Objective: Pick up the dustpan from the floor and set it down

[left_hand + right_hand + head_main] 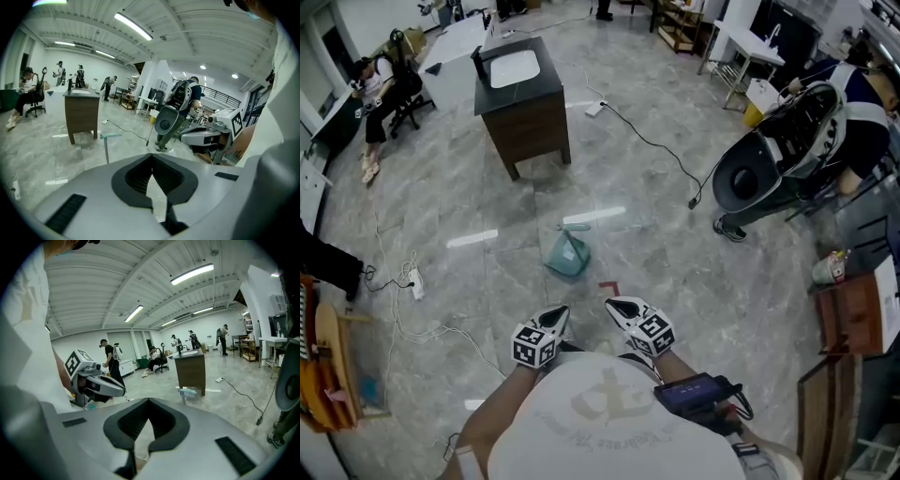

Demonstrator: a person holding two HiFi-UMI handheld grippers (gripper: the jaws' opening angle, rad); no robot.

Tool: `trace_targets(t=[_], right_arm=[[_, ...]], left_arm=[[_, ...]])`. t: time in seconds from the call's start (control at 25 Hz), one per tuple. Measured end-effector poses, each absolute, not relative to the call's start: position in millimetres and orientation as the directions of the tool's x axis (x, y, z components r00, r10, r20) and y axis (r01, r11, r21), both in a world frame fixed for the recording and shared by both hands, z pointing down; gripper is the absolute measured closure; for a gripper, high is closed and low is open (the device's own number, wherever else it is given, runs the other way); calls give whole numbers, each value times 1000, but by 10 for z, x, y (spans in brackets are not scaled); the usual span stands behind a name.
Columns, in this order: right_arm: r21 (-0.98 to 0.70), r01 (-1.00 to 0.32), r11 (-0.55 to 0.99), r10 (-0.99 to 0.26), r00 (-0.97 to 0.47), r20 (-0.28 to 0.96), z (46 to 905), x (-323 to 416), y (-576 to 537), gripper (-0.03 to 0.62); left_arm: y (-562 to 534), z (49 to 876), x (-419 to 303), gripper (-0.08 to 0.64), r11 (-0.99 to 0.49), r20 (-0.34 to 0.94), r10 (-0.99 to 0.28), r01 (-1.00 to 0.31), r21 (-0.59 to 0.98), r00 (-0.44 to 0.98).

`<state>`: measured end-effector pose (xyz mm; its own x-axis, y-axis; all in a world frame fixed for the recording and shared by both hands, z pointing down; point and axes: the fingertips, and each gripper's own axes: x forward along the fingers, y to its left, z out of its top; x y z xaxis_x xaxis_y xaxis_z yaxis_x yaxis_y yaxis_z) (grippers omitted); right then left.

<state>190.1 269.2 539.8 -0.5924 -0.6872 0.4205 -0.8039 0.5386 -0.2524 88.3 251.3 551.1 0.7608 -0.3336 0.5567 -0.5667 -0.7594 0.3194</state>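
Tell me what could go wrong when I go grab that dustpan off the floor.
The left hand-held gripper and right hand-held gripper are both shut; reaching like that may just knock the dustpan over. Its thin upright handle could slip in a loose pinch. The black cable beyond could trip you.

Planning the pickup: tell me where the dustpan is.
Head view: the teal dustpan sits on the floor mid-frame, between the dark cabinet and the left hand-held gripper and right hand-held gripper.

This is a large open lab or workshop hall. It has a grey tiled floor (675, 253) with trailing cables (649, 142) and ceiling strip lights (133, 26). People (110, 359) stand about wearing recording gear.
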Motion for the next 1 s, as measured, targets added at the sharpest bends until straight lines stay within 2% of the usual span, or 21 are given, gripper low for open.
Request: trace_targets(t=[1.0], right_arm=[[-251,-807,534,-657,-583,478,5479,1287,1671,575]], left_arm=[[1466,5609,106,549,-713,539,-376,-607,351,754]])
